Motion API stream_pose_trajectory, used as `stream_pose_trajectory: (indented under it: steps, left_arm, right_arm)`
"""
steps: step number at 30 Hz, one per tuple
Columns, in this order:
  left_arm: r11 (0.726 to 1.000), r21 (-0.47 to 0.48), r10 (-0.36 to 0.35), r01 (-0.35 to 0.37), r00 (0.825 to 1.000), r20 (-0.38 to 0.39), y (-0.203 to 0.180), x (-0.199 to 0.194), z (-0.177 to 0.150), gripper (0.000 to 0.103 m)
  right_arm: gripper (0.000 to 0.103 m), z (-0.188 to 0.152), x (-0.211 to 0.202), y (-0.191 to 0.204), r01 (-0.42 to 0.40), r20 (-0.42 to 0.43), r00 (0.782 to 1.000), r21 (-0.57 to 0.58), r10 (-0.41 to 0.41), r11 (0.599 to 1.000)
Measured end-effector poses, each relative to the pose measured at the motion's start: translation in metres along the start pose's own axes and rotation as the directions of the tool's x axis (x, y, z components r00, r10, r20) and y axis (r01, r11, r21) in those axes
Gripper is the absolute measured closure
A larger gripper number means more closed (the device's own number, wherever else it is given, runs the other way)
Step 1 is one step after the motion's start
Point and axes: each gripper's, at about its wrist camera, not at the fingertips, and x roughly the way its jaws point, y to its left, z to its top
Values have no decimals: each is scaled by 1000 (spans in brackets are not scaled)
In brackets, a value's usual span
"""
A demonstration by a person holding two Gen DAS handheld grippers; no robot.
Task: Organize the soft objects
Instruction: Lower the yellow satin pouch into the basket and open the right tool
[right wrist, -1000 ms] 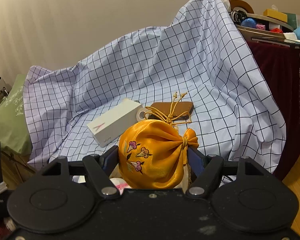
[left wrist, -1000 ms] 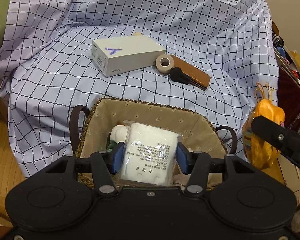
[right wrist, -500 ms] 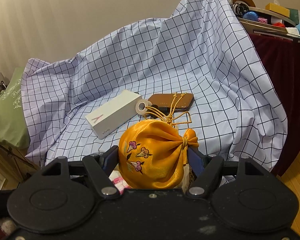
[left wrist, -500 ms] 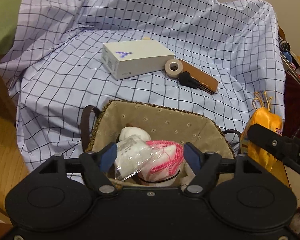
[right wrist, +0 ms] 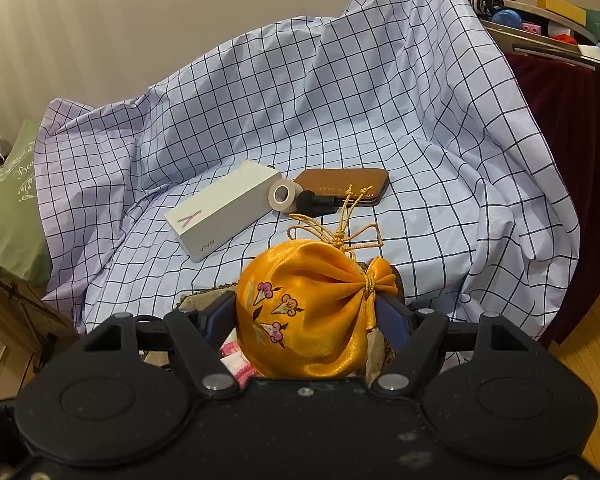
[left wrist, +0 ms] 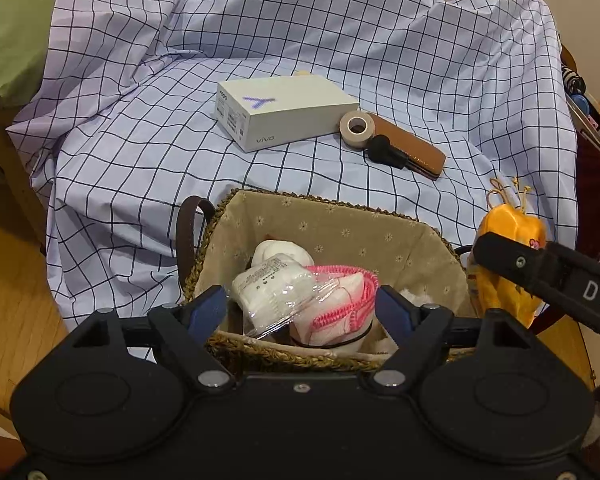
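both tongs sit over my woven basket with beige lining. left gripper has just been opening, and its blue pads stand clear of the plastic-wrapped white bundle, which lies in the basket against a pink-edged white cloth. right gripper is clenched on the orange satin drawstring pouch with embroidered flowers, held above the basket's right edge on the checked sheet.

Glossy satin pouch, woven basket

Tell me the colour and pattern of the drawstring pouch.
Golden-yellow satin pouch with embroidered pink flowers; clearest in the right wrist view.
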Motion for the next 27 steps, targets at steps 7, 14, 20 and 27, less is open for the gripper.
stream_pose_trajectory:
  steps: [7, 14, 20, 27]
  left_arm:
    - [1000, -8, 6, -6, 1000, -2, 3, 0, 0, 26]
    - [1000, -15, 9, -9, 1000, -6, 4, 0, 0, 26]
    - [1000, -16, 8, -8, 1000, -6, 5, 0, -1, 26]
    - [1000, -16, 8, -8, 1000, -7, 5, 0, -1, 25]
  right_arm:
    - [26, 2, 5, 1, -3, -5, 1000, -9, 3, 1000]
    - [19, 2, 4, 2, -4, 25, 1000, -19, 4, 1000]
    - [19, 2, 6, -2, 4, 13, 1000, -4, -4, 1000]
    - [19, 0, 8, -4, 19, -5, 1000, 5, -19, 1000]
